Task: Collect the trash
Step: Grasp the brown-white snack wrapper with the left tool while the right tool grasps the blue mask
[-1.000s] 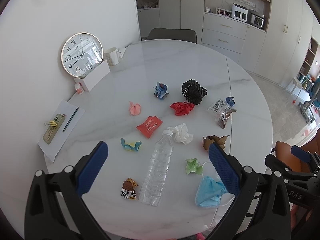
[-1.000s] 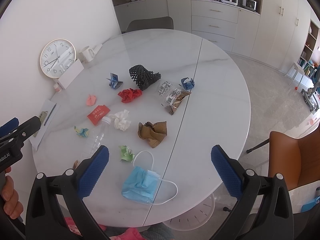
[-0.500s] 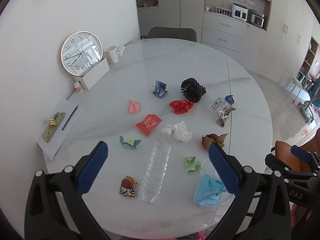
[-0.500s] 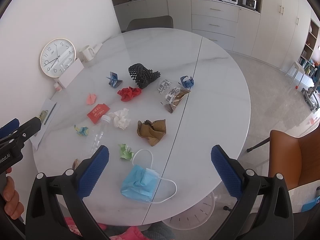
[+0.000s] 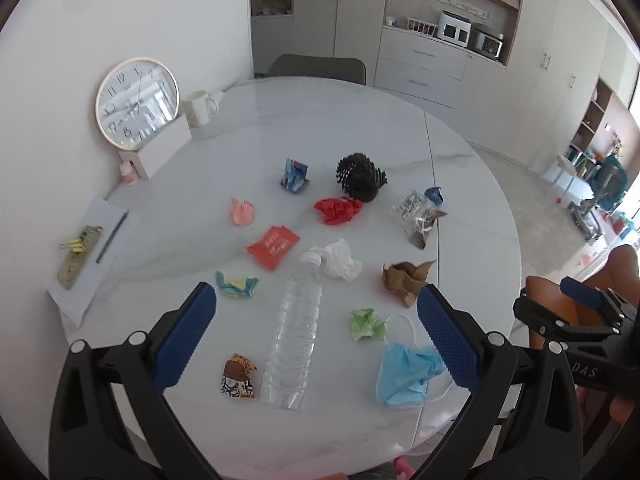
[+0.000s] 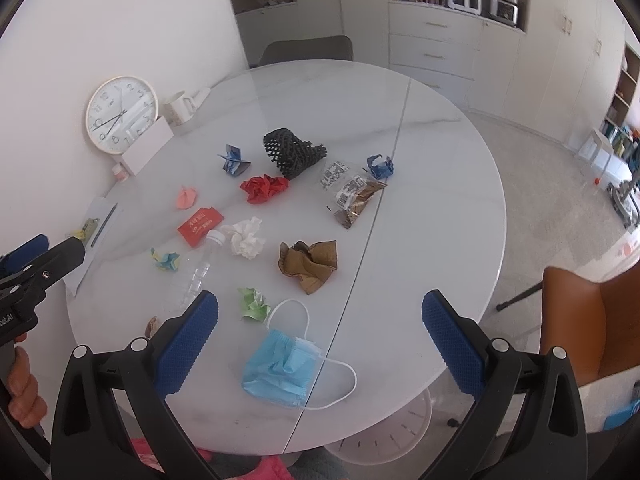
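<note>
Both claws hang above the near edge of the round white marble bench (image 5: pixel 360 128), jaws spread wide and holding nothing. The left claw (image 5: pixel 316 336) frames the clear plastic bottle (image 5: pixel 294 344), which lies on its side with its white cap pointing away. The right claw (image 6: pixel 320 334) frames the crumpled light-blue face mask (image 6: pixel 280 368) with its white ear loops, close to the bench's near rim.

The trash is scattered over the middle of the bench: a black foam net sleeve (image 6: pixel 292 152), a red crumpled paper (image 6: pixel 264 188), a white tissue wad (image 6: pixel 248 238), a brown crushed paper cup (image 6: pixel 310 260), a green paper ball (image 6: pixel 254 304), a flat red packet (image 6: pixel 200 226), a pink paper scrap (image 6: pixel 187 198), a blue folded wrapper (image 6: pixel 234 160), a clear-and-brown snack bag (image 6: pixel 352 196) and a small blue scrap (image 6: pixel 380 166).

The left wrist view alone shows in full the brown-and-yellow printed wrapper (image 5: pixel 239 376) just left of the bottle's base; in the right wrist view only a sliver of it peeks past the claw finger. The right wrist view alone shows the pale round bin (image 6: pixel 384 432) on the floor under the bench's near edge, and the seam (image 6: pixel 376 216) running across the bench. Both show the round wall clock (image 5: pixel 136 102) leaning at the far left beside a white mug (image 5: pixel 198 108).
</note>
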A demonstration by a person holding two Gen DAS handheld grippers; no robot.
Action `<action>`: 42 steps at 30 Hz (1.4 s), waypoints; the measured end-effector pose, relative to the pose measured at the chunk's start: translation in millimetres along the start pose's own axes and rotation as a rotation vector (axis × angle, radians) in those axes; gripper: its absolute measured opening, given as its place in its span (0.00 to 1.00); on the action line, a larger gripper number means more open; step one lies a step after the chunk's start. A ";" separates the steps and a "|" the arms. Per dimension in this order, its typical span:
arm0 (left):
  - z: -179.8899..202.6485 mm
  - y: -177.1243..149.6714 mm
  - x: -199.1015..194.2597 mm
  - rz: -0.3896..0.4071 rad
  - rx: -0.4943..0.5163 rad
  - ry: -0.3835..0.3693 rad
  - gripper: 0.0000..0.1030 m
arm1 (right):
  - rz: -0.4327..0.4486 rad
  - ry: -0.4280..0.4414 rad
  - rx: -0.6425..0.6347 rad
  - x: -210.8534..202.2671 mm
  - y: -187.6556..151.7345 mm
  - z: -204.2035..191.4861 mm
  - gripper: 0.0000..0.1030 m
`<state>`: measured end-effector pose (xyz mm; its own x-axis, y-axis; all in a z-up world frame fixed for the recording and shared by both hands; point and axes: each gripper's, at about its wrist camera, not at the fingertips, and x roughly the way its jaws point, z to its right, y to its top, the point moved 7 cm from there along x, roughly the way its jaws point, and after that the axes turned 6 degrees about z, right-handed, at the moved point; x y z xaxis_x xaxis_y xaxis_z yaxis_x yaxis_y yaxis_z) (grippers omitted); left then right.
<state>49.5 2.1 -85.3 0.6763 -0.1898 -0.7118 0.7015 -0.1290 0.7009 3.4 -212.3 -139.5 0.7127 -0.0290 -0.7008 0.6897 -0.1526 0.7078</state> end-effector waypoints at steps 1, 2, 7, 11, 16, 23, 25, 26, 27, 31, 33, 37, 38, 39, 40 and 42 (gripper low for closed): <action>-4.5 -3.7 1.7 -0.001 -0.004 0.005 0.94 | -0.001 0.005 -0.007 2.4 -1.3 -2.1 0.98; -9.4 -7.7 3.7 -0.002 -0.006 0.011 0.94 | 0.000 0.013 -0.011 4.0 -3.9 -4.1 0.98; -38.8 -33.5 17.5 -0.031 0.024 0.072 0.94 | 0.021 0.066 0.011 15.1 -15.5 -10.6 0.98; -56.2 -61.9 32.7 -0.094 0.065 0.085 0.94 | -0.029 0.104 0.039 33.3 -31.7 -14.5 0.98; -70.6 -96.1 59.2 -0.163 0.076 0.074 0.94 | -0.087 0.123 0.013 50.0 -51.3 -22.7 0.98; -98.8 -127.5 86.7 -0.216 0.084 -0.010 0.92 | -0.183 0.149 -0.002 56.5 -70.4 -40.2 0.98; -105.1 -132.8 94.6 -0.237 0.109 -0.043 0.86 | -0.194 0.134 0.019 56.9 -74.3 -43.3 0.98; -107.1 -135.8 101.2 -0.249 0.119 -0.073 0.82 | -0.198 0.122 0.031 57.5 -75.9 -44.1 0.98; -108.0 -138.1 107.8 -0.260 0.130 -0.095 0.81 | -0.204 0.102 0.051 58.0 -77.9 -45.3 0.98; -106.4 -153.7 132.9 -0.309 0.247 -0.163 0.81 | -0.219 0.055 0.118 59.1 -82.3 -47.9 0.98; -102.4 -159.5 140.5 -0.324 0.298 -0.198 0.74 | -0.212 0.022 0.151 57.9 -83.2 -46.0 0.98; -97.0 -169.5 155.0 -0.362 0.369 -0.254 0.56 | -0.210 -0.063 0.235 57.1 -92.5 -36.6 0.98; -96.2 -168.4 155.6 -0.342 0.388 -0.259 0.54 | -0.214 -0.083 0.258 58.4 -97.0 -34.3 0.98; -96.2 -168.3 156.9 -0.344 0.396 -0.263 0.50 | -0.216 -0.093 0.275 60.6 -99.9 -32.8 0.98; -95.8 -167.9 156.5 -0.339 0.409 -0.279 0.47 | -0.221 -0.103 0.300 64.5 -106.1 -32.4 0.98; -95.0 -165.4 157.0 -0.342 0.416 -0.302 0.39 | -0.228 -0.120 0.319 71.2 -113.9 -32.9 0.98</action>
<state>60.9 86.1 -317.3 0.2920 -0.3297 -0.8978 0.6801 -0.5884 0.4373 -20.2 -164.5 -267.1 0.5132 -0.0714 -0.8553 0.7407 -0.4665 0.4834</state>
